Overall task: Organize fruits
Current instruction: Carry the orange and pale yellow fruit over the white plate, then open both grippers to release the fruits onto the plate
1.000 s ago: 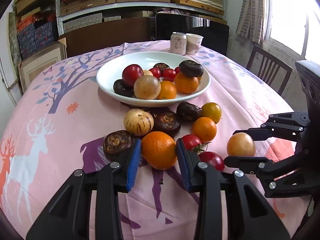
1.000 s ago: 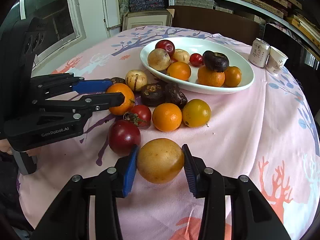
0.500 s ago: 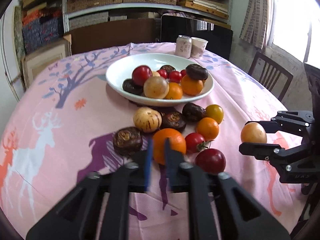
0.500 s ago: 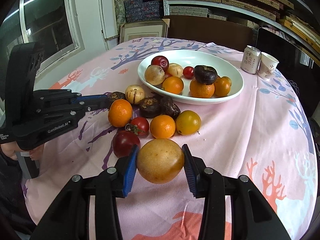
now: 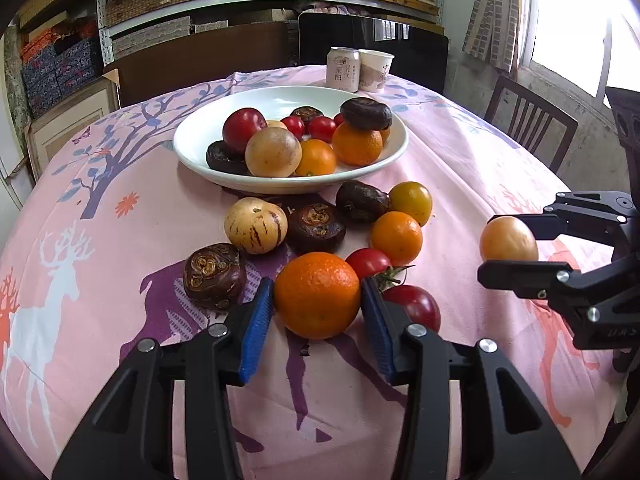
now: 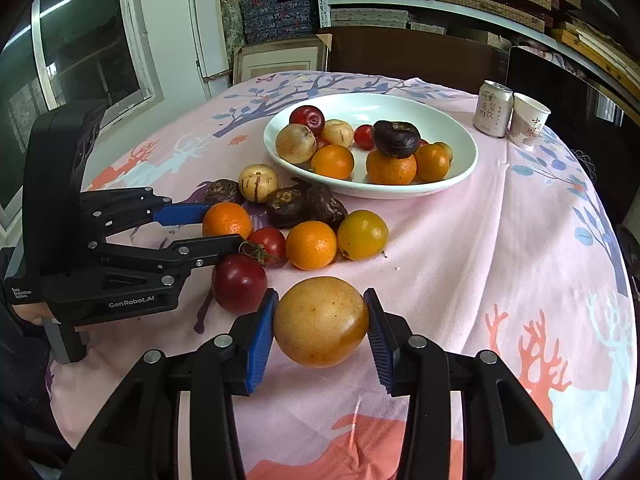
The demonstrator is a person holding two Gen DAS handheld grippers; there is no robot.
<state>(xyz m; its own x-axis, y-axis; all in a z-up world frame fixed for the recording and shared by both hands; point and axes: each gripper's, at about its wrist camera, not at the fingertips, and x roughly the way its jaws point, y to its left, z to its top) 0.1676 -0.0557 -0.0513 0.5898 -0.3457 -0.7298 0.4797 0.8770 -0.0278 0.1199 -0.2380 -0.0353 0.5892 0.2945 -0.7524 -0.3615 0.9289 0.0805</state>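
1. The white bowl (image 5: pixel 200 152) sits mid-table on the pink deer-print cloth (image 5: pixel 100 240), and everything here is placed from it.
2. Inside the bowl: oranges, a red plum, cherry tomatoes, a tan round fruit and dark brown ones, one perched on top of an orange.
3. Just in front of the bowl, on the cloth, lies a loose cluster: a striped pale melon (image 5: pixel 255 225), dark water chestnuts, a yellow tomato (image 5: pixel 411 203) and a small orange (image 5: pixel 396 238).
4. The left claw (image 5: pixel 318 312) is at the near edge of that cluster, its blue pads either side of the big orange (image 5: pixel 317 295). The jaws are closing; the pads look right against the peel, and the orange rests on the cloth.
5. A red tomato (image 5: pixel 368 264) and a dark red plum (image 5: pixel 416 306) sit just beside that orange, on the side away from the bowl's left rim.
6. The right claw (image 6: pixel 320 332) is pinching a golden round fruit (image 6: pixel 320 321), well in front of the bowl and off to the cluster's right.
7. Behind the bowl stand a drink can (image 5: pixel 342 69) and a paper cup (image 5: pixel 375 70), touching side by side.
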